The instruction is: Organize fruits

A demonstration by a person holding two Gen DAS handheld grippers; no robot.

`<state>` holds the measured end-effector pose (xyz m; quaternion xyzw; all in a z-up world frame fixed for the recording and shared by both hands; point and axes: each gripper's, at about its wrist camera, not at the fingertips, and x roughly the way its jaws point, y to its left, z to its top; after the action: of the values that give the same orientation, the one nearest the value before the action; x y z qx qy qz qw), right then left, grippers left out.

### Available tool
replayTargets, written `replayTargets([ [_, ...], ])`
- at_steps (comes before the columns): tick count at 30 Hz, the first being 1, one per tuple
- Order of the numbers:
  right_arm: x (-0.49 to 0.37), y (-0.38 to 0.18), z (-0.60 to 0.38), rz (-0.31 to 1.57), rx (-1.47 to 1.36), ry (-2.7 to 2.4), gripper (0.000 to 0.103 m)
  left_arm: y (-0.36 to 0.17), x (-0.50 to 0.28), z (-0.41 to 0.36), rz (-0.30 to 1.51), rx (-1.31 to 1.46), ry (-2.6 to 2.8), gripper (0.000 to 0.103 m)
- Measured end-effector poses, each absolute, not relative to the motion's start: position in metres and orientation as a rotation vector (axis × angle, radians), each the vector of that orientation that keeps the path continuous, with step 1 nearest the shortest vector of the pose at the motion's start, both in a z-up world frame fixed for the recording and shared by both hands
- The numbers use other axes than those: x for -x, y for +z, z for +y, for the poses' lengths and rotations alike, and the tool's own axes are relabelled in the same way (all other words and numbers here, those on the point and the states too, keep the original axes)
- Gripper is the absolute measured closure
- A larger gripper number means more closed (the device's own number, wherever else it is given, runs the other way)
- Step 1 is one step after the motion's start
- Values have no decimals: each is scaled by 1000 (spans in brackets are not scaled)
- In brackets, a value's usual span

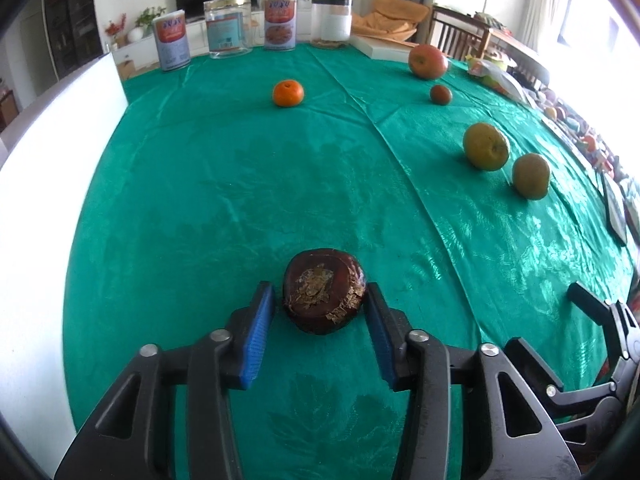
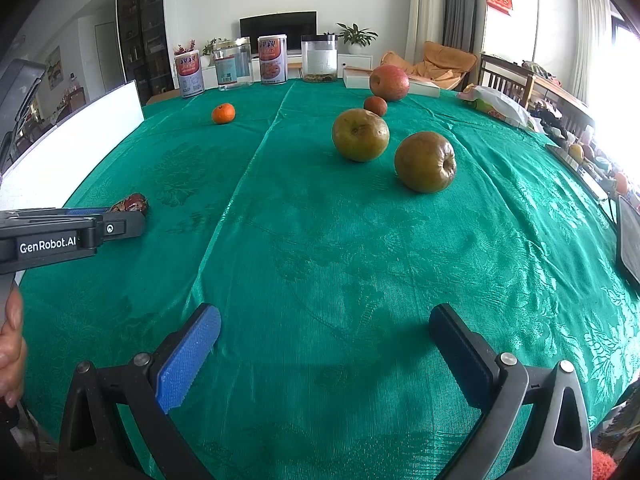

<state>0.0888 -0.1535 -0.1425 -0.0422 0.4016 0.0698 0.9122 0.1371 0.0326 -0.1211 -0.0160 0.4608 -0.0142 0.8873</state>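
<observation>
Left wrist view: a green tablecloth (image 1: 280,184) fills the frame, with a row of jars and tins (image 1: 228,26) along its far edge at the upper left and a living room behind. At bottom centre the left gripper (image 1: 320,300) straddles a dark brown, flaky-skinned fruit (image 1: 324,296); the right blue pad looks to touch it, while a thin gap shows at the left pad, so the jaws are closing around it but not clearly clamped. A tangerine (image 1: 288,93) sits alone at upper centre. Down the right side run a red apple (image 1: 427,61), a small dark red fruit (image 1: 441,94) and two greenish-brown pears (image 1: 485,146).

Right wrist view: the same cloth and room. The right gripper (image 2: 324,344) hangs at the bottom with jaws spread wide, holding nothing. The pears sit at centre right, the apple beyond them.

By my reading, sorting is under way: the right-hand fruits look grouped, while the brown fruit and tangerine remain apart.
</observation>
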Motion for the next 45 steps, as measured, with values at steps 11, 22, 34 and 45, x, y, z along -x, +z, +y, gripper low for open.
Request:
replayTargets([
  [11,-89,-142,-153,825,87,145,0,-133,-136,45,944,28,33,2],
  [22,-90,-131,-178,831,-43,160,0,-133,-137,45,944,30,37,1],
  [34,-215,-105,-232,864,0,233,1,-134,-136,45,944,30,37,1],
  [45,-171,-116,-226,937,-151,311,54,-126,-129,61,991,77,-112,1],
])
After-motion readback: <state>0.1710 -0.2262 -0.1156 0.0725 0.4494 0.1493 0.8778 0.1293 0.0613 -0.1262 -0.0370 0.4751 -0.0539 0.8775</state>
